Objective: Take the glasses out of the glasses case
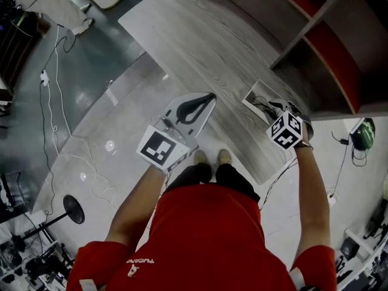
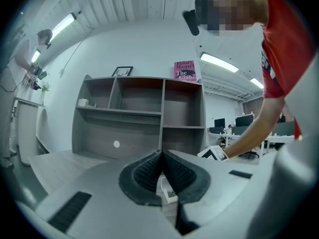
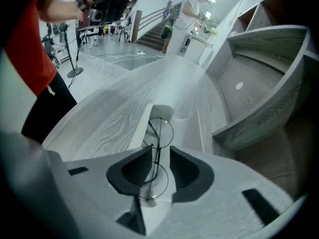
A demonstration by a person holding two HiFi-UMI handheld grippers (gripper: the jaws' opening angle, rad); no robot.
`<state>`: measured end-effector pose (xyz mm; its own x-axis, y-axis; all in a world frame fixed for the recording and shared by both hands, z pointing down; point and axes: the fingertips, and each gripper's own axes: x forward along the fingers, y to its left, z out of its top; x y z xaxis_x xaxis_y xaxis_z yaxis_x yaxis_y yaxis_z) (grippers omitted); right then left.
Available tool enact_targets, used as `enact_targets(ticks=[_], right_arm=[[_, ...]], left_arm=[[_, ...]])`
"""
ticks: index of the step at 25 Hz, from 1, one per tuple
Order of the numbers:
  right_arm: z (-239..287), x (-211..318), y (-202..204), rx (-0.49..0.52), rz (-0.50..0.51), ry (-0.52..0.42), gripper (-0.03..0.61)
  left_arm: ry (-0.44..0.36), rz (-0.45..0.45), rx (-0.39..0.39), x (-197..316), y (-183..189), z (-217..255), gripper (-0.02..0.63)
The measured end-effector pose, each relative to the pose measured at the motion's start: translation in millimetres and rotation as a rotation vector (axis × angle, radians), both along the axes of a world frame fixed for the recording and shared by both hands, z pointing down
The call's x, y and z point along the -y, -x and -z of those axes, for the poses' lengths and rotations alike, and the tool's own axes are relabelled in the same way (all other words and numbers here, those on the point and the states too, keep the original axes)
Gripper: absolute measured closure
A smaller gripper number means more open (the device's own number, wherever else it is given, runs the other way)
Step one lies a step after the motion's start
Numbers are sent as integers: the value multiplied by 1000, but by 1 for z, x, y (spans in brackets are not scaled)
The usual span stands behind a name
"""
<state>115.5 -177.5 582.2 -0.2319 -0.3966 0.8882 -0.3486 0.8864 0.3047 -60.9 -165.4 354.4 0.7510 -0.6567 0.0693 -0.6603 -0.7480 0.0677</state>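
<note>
A person in a red short-sleeved shirt (image 1: 206,235) stands at a long grey wood-grain bench (image 1: 182,35), a grey two-jaw tool in each hand. At left, the left hand-held gripper (image 1: 208,97) is held level over the near edge of the bench, apart from the work, its dark ribbed pads (image 2: 144,173) pressed together with nothing between them. Its own camera looks across the bench to a grey open-fronted shelf unit (image 2: 139,113), on top of which stand a small black-framed picture (image 2: 122,71) and a pink book (image 2: 185,70). Farther right, an open white glasses case (image 1: 253,97) lies on the bench top near the foot of the shelf unit. The right hand-held gripper (image 1: 276,109) points steeply down over it, its black-and-white marker cube (image 1: 286,130) turned up toward the head camera. Seen along that tool's own jaws, they stand spread, straddling the bridge of the round black wire-rimmed glasses (image 3: 160,130). The thin frame sits just beside the pad at that view's left, and a clear gap shows between it and the other pad, so the jaws do not pinch it. One lens shows beyond the jaws and the other on their near side, both over the white inside of the case. Whether the glasses rest in the case or are raised off it cannot be told.
</note>
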Motion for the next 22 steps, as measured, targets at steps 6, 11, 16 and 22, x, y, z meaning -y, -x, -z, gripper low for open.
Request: enact_targets(ticks=[6,11,16,22], right_arm=[[-2,-4,-1,-32,-40,37,490],[-8,-4,0,-34,-64,97,518],[-8,-3,-1,9,-93,146,531],[0,-3,0,21,-106,94,561]], left_arm=[[3,-10,4,-3,-1,-1,603],[8,-13,4,-4,2,-3,603],[13,-18,5,-5,3,-5,603],[15,-18,3,-5,6,-5,603]])
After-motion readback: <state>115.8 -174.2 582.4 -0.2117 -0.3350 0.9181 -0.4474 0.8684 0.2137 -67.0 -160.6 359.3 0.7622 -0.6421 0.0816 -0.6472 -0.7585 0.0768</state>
